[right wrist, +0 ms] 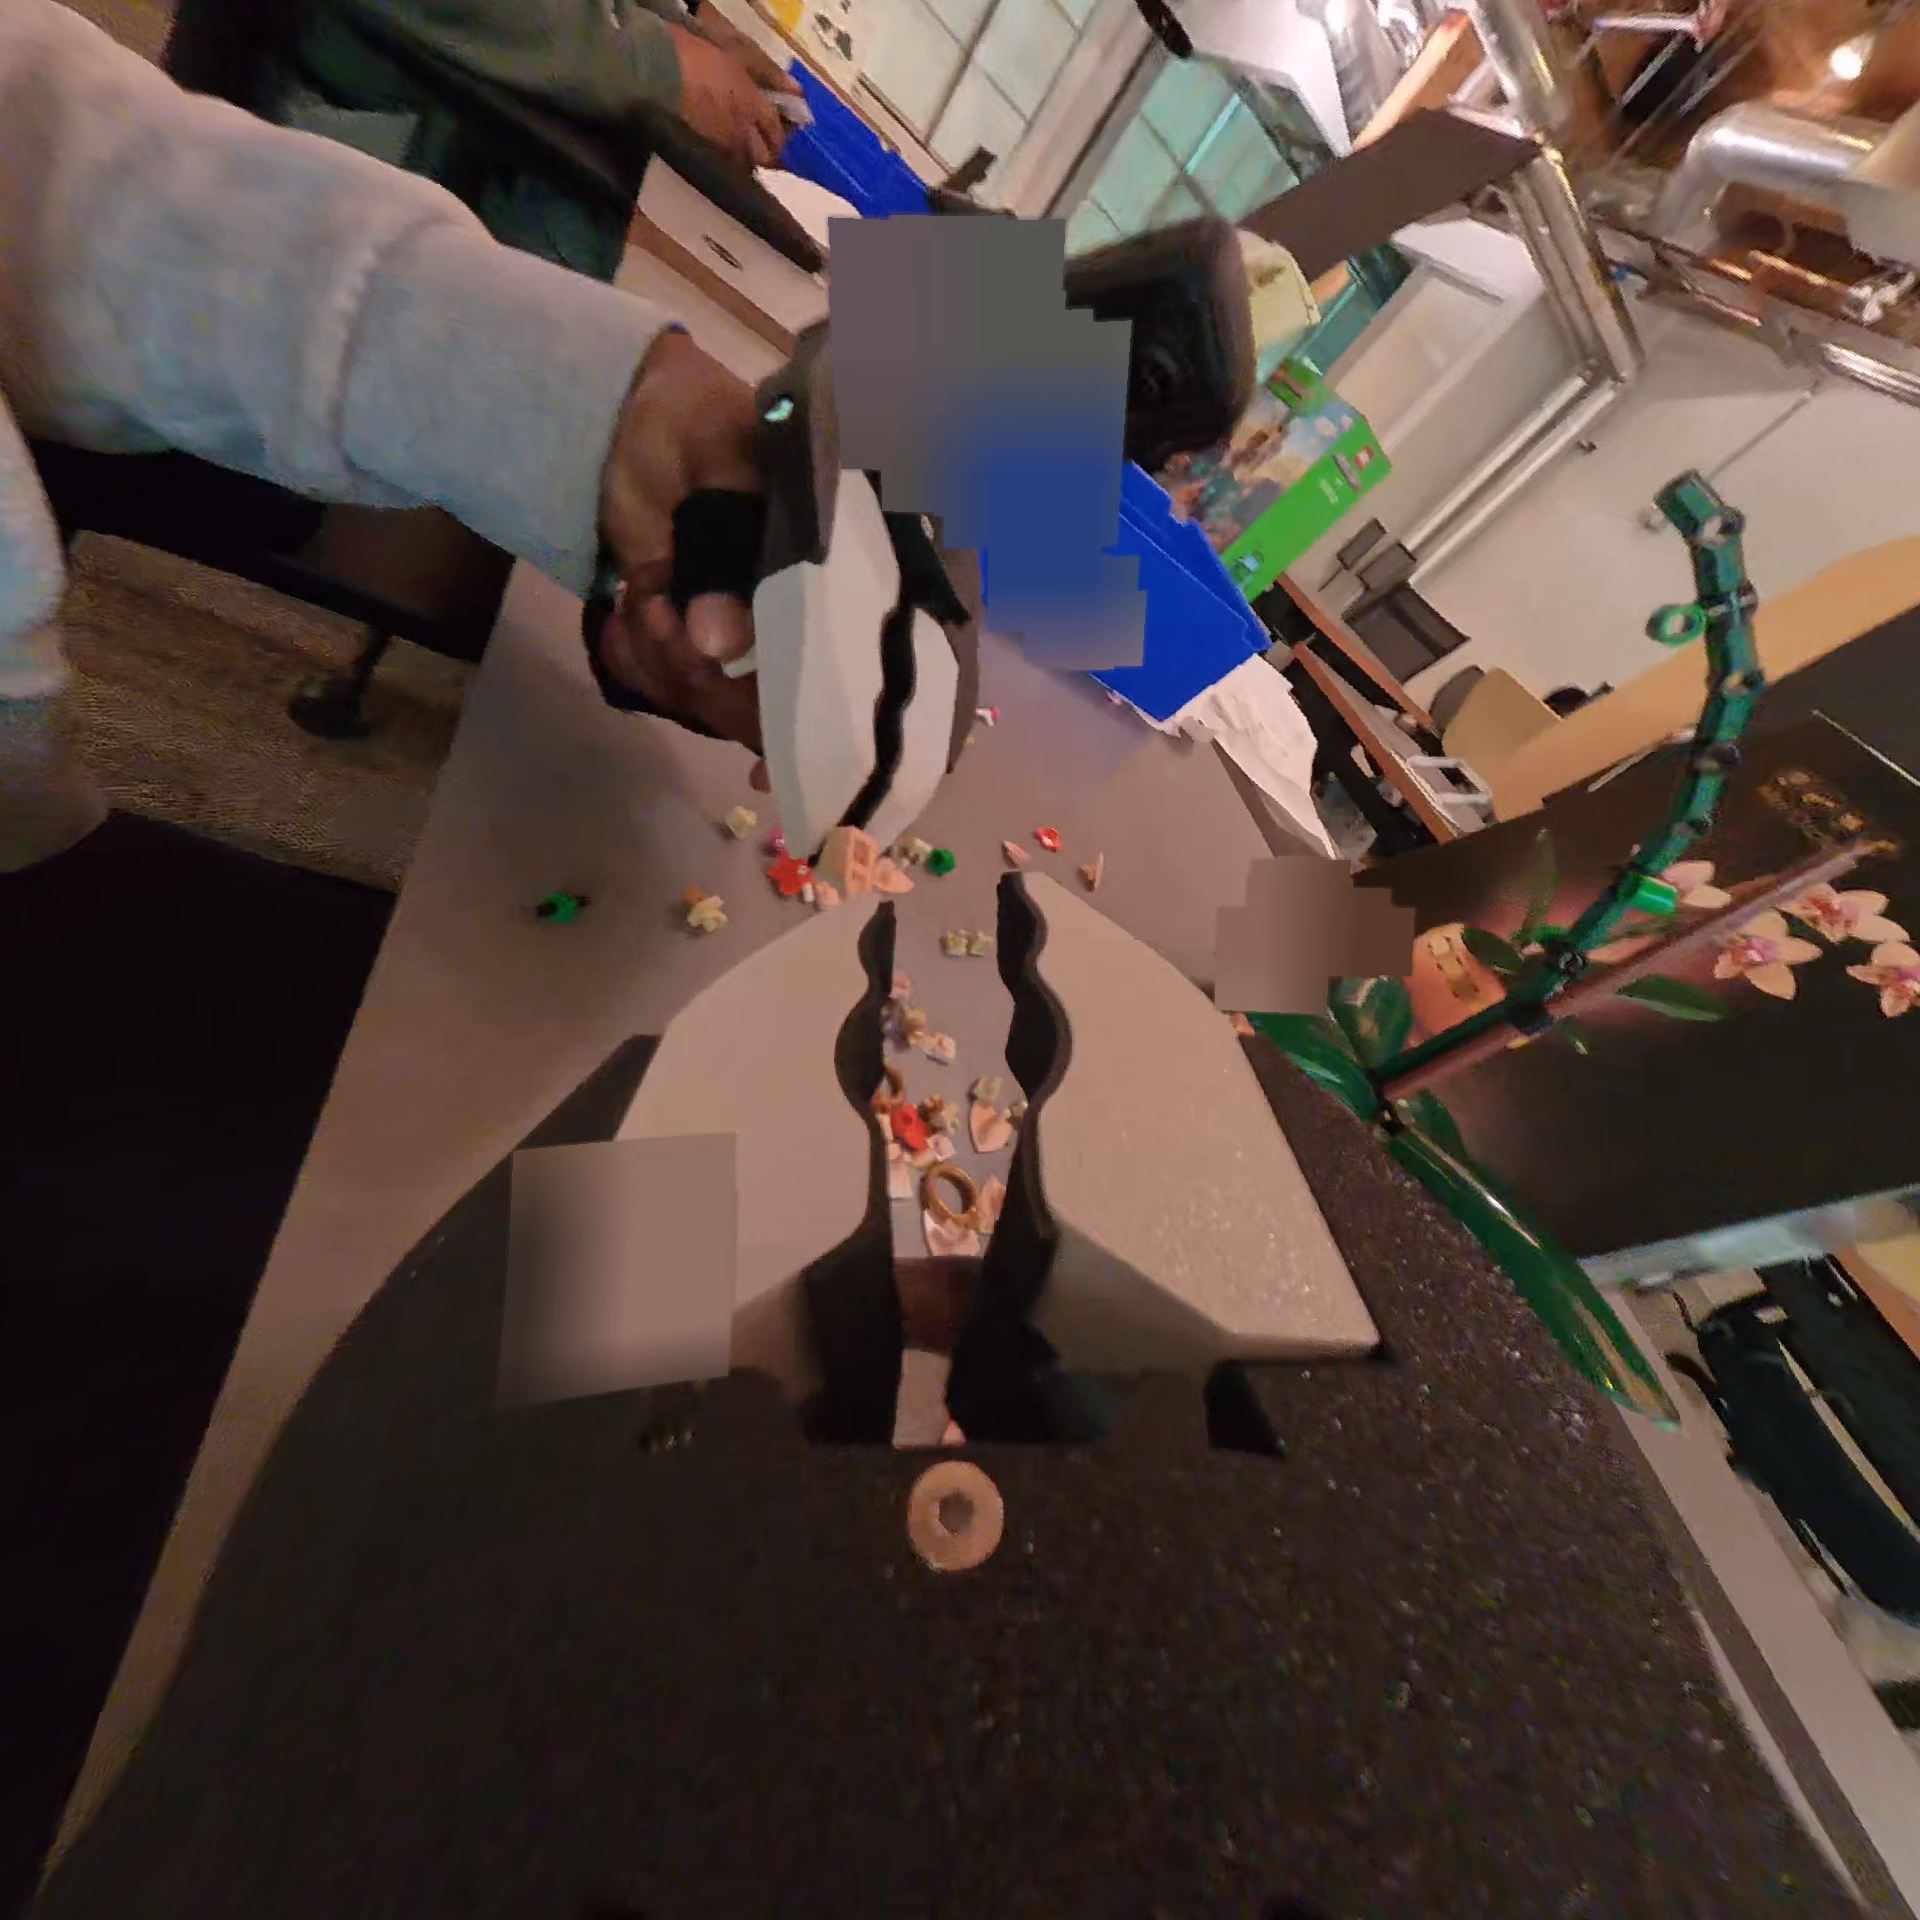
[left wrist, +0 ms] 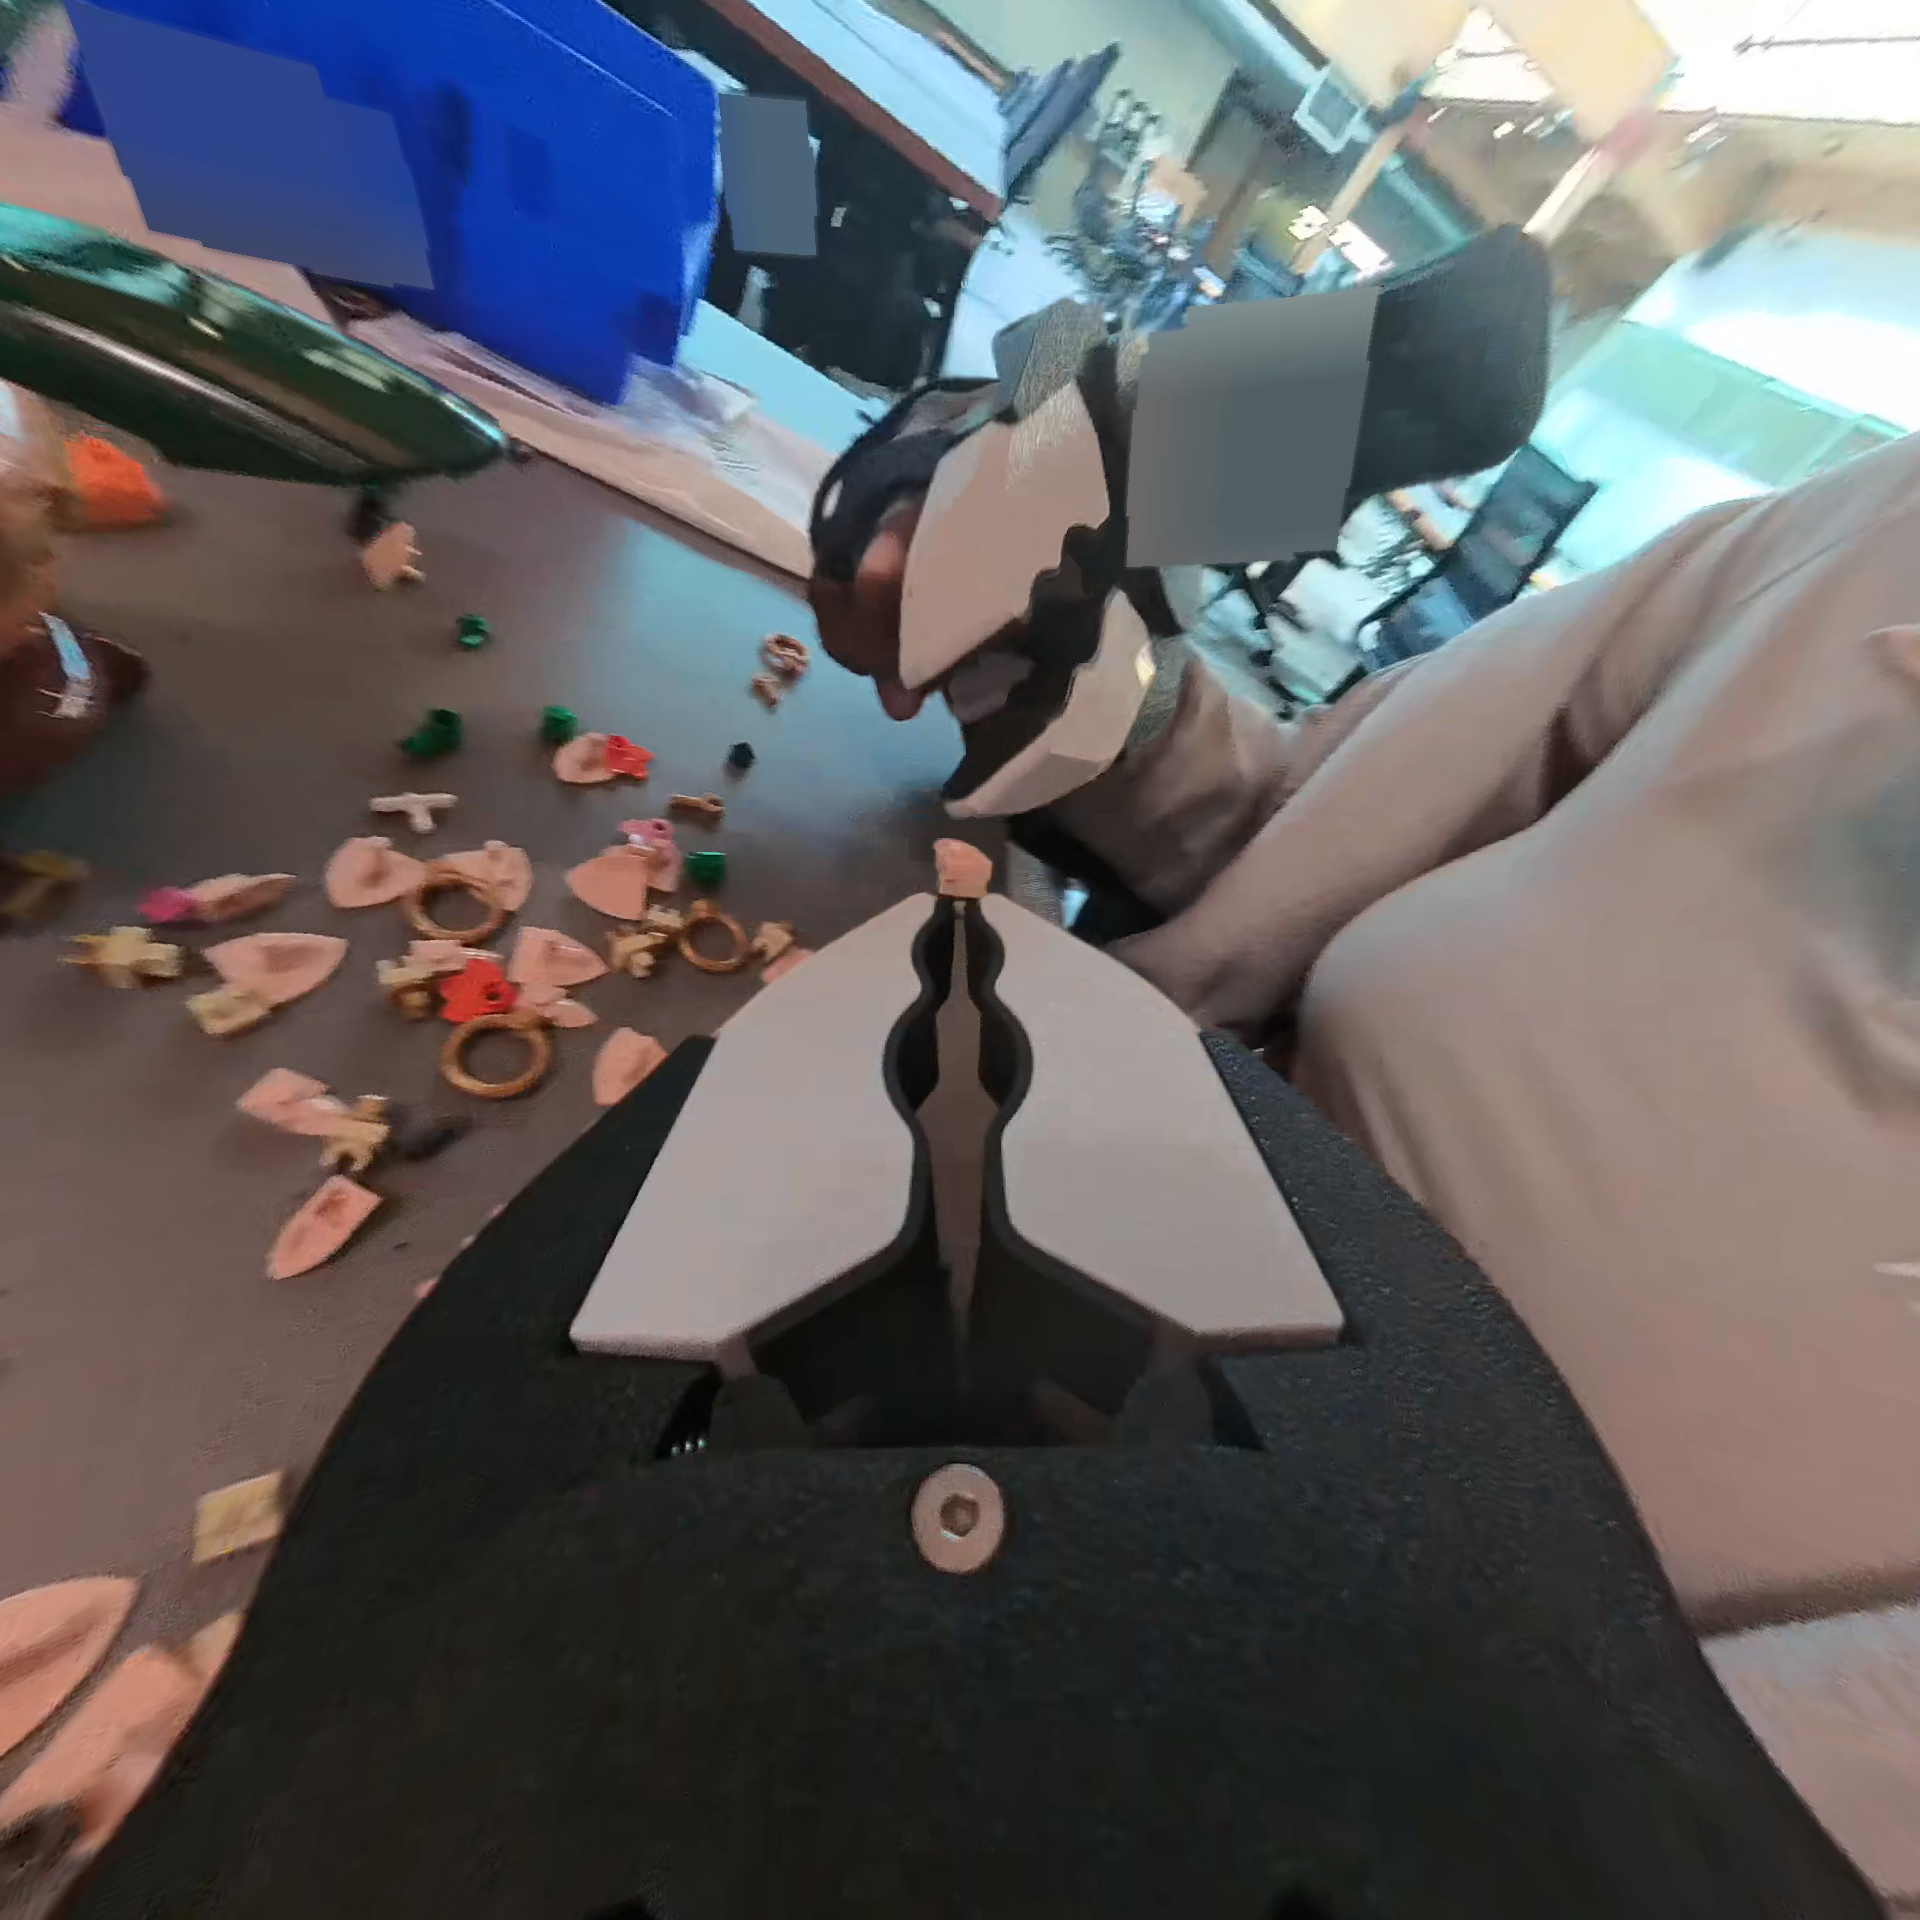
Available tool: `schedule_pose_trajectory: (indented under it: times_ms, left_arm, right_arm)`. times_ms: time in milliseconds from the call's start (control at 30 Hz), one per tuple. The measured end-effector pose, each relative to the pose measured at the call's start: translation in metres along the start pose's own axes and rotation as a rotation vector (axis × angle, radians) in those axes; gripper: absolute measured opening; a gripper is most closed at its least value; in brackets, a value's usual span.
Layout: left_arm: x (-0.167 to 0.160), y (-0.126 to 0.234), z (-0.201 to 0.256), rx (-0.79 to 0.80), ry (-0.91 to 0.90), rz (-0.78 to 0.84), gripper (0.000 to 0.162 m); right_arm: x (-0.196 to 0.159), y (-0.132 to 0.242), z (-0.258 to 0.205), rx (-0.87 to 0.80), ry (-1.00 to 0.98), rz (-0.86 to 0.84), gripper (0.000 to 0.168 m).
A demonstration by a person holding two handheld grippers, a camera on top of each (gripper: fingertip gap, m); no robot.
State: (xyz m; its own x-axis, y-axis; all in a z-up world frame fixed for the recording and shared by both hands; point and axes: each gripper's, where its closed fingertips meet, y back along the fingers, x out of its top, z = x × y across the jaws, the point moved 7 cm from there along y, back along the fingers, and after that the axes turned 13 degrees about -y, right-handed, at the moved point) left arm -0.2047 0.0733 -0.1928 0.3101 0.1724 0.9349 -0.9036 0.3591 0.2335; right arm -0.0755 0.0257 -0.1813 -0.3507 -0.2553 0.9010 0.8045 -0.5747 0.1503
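Note:
My left gripper point(left wrist: 958, 914) is shut on a small pink brick piece point(left wrist: 958, 865) that sticks out past its tips, held above the grey table point(left wrist: 260, 1351). In the right wrist view the left gripper point(right wrist: 831, 831) hangs tips-down over the table with the pink piece point(right wrist: 854, 858) at its tips. My right gripper point(right wrist: 948, 899) is open and empty, a little apart from that piece. It also shows in the left wrist view point(left wrist: 930, 753), just beyond the held piece. Below lie scattered pink petals point(left wrist: 272, 961), gold rings point(left wrist: 495, 1058) and red flower pieces point(left wrist: 476, 989).
A blue bin point(left wrist: 520, 177) stands at the back of the table. A green brick stem point(right wrist: 1714, 665) curves up at the right before a dark box with an orchid picture point(right wrist: 1714, 1091). A green leaf point(left wrist: 239, 374) lies at the left. Another person's hand point(right wrist: 727, 99) is behind. Less than 4 cm separates the two grippers' tips.

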Motion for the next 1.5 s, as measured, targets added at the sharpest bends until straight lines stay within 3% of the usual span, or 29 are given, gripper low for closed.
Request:
schedule_pose_trajectory:
  times_ms: [200,300,433,633,700,800,900,1000,1300,1500]
  left_arm:
    - [-0.001,0.001,0.0,-0.105,0.1,0.063,0.002]
    - [-0.002,0.001,-0.001,-0.114,0.112,0.065,0.002]
    - [-0.002,-0.002,0.002,-0.149,0.121,0.069,0.001]
    - [-0.001,-0.002,0.001,-0.163,0.126,0.075,0.007]
    - [-0.001,-0.002,-0.004,-0.104,0.094,0.065,0.016]
    - [0.005,0.0,-0.011,0.142,-0.065,0.047,0.028]
    - [0.017,0.001,-0.006,0.39,-0.276,0.035,0.026]
    - [0.026,0.001,-0.002,0.556,-0.372,0.019,0.018]
    - [0.024,-0.006,0.002,0.653,-0.489,-0.071,0.013]
    - [0.025,-0.007,0.004,0.652,-0.486,-0.03,0.008]
  right_arm:
    - [-0.002,-0.006,-0.013,0.069,0.097,-0.012,0.021]
    - [0.001,-0.006,-0.014,0.052,0.108,0.025,0.01]
    - [0.001,-0.009,-0.016,0.052,0.124,0.017,0.007]
    - [0.001,-0.011,-0.013,0.063,0.043,-0.008,0.001]
    - [0.002,-0.013,-0.007,0.016,-0.026,-0.017,0.0]
    - [-0.003,-0.015,0.007,-0.11,-0.161,-0.098,0.001]
    - [-0.005,-0.018,0.013,-0.194,-0.337,-0.119,0.001]
    - [-0.003,-0.021,0.011,-0.241,-0.347,-0.135,0.001]
    - [0.001,-0.025,0.007,-0.278,-0.398,-0.133,0.0]
    - [0.003,-0.024,0.005,-0.314,-0.31,-0.128,0.001]
